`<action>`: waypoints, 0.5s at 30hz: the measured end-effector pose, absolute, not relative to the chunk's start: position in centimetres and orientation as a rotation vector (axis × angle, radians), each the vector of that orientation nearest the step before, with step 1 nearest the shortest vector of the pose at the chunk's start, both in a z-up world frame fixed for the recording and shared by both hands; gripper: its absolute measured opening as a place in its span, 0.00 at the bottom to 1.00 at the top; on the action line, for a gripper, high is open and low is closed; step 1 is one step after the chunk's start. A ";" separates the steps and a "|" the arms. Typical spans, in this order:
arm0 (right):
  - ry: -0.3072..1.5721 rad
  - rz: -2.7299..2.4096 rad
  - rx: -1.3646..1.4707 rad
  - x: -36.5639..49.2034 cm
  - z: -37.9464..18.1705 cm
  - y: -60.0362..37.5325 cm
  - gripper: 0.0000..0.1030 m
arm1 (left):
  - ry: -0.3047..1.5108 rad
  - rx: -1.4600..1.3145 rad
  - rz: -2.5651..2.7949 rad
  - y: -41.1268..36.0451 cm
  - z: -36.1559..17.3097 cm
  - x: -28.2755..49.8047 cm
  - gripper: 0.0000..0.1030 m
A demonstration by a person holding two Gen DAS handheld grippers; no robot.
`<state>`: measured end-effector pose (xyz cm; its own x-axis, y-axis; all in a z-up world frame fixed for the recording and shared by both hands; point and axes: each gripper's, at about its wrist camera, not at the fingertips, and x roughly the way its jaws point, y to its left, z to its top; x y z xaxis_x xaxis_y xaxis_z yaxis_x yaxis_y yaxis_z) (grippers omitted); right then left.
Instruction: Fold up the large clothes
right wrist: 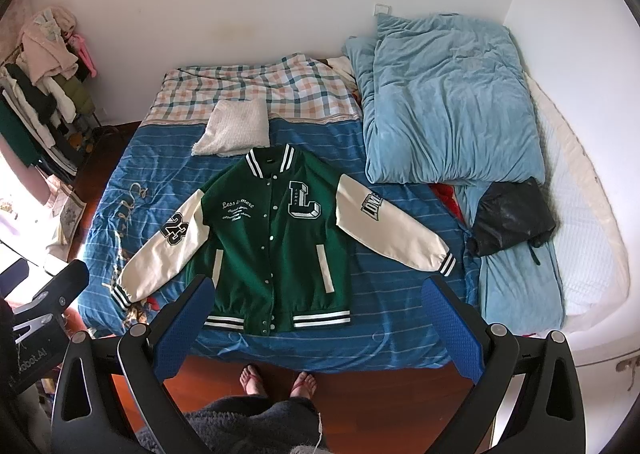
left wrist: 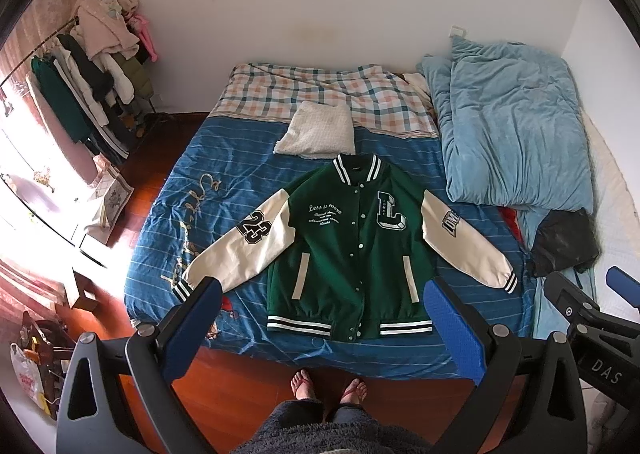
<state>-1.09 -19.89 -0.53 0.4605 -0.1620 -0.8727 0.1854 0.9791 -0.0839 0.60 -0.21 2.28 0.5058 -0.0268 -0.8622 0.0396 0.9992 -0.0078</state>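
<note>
Cloth on bed, plastic grippers, glossy wood floor.
Jacket (left wrist: 352, 254): matt green fleecy body, smooth cream sleeves, ribbed striped cuffs, shiny metal snaps. Bed cover (left wrist: 224, 206) smooth blue cloth; quilt (left wrist: 516, 134) soft, crumpled, light blue; cushion (left wrist: 318, 132) nubby white. Black bag (left wrist: 564, 242) glossy, crinkled. Left gripper (left wrist: 326, 318) matt dark plastic, dimpled blue pads (left wrist: 454, 330). Floor (left wrist: 248, 382) polished reddish wood.

I stand in a home bedroom: a bed (left wrist: 256, 190) with a blue striped sheet fills the room, a rumpled light-blue duvet (left wrist: 516, 134) lies on it, and a loaded clothes rack (left wrist: 96, 94) lines the wooden floor (left wrist: 160, 146).
</note>
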 end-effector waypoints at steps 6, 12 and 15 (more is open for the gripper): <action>1.069 -0.217 0.023 -1.0 0.2 -20.1 1.00 | 1.039 0.011 -0.056 -0.1 2.4 0.8 1.00; 1.074 -0.243 0.056 -0.3 0.6 -21.2 1.00 | 1.023 0.033 -0.056 0.3 1.3 1.9 1.00; 1.079 -0.288 0.105 0.7 -1.0 -22.7 1.00 | 1.011 0.045 -0.044 0.9 -0.3 2.7 1.00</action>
